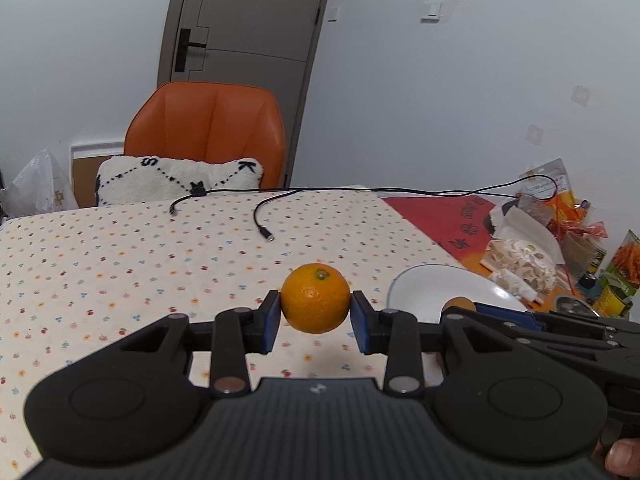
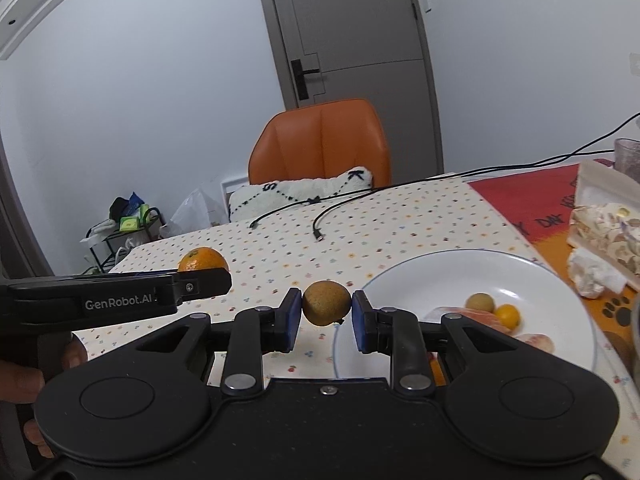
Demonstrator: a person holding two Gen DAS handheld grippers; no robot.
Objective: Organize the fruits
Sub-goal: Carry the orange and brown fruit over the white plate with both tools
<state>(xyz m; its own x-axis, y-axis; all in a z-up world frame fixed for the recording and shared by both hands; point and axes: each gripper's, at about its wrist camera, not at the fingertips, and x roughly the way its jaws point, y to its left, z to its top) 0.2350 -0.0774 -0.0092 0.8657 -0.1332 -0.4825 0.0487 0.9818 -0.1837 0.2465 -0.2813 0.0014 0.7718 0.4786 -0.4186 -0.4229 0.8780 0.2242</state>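
While my left gripper pinches the mandarin and my right gripper the brown longan, I'd carry each gently over the white plate's near-left rim; then release low.

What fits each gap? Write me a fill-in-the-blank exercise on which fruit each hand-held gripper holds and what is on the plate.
1. The left hand-held gripper is shut on an ____.
2. The right hand-held gripper grips a small brown fruit, held just ____ of the white plate.
3. The small yellow fruit lies ____ the plate.
4. Behind the table stands an ____ chair.

Missing words: orange; left; on; orange
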